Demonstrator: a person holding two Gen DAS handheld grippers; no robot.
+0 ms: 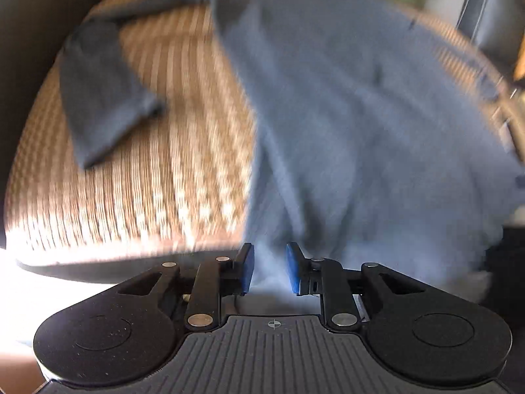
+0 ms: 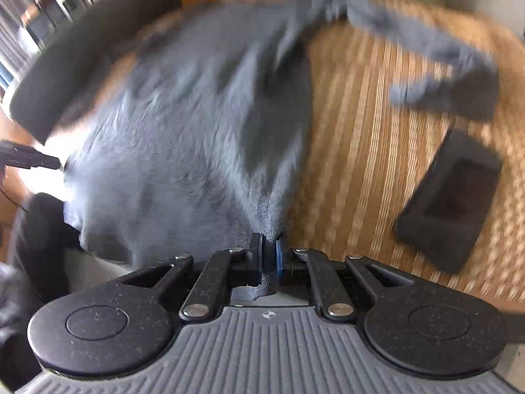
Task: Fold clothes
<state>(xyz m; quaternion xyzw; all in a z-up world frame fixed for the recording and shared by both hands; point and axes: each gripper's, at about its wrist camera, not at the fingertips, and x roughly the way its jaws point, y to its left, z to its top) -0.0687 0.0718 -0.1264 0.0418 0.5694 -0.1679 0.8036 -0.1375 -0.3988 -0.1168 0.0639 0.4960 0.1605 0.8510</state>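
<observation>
A dark blue-grey long-sleeved sweater (image 1: pixel 344 105) lies spread on a woven striped mat (image 1: pixel 183 151), with one sleeve (image 1: pixel 101 98) bent out to the left. My left gripper (image 1: pixel 269 269) is at the sweater's near hem, its blue pads (image 1: pixel 249 269) apart with cloth lying between them. In the right wrist view the sweater (image 2: pixel 183 124) fills the left half, and its other sleeve (image 2: pixel 452 69) trails across the mat (image 2: pixel 361 151). My right gripper (image 2: pixel 269 256) is shut on a pinched fold of the hem. Both views are motion-blurred.
A black rectangular object (image 2: pixel 449 203) lies on the mat right of the sweater. A dark seat back (image 2: pixel 82 59) curves along the far left, with shelving behind it. The left gripper's black finger (image 2: pixel 39 159) shows at the sweater's left edge. Dark upholstery (image 1: pixel 492 16) borders the mat.
</observation>
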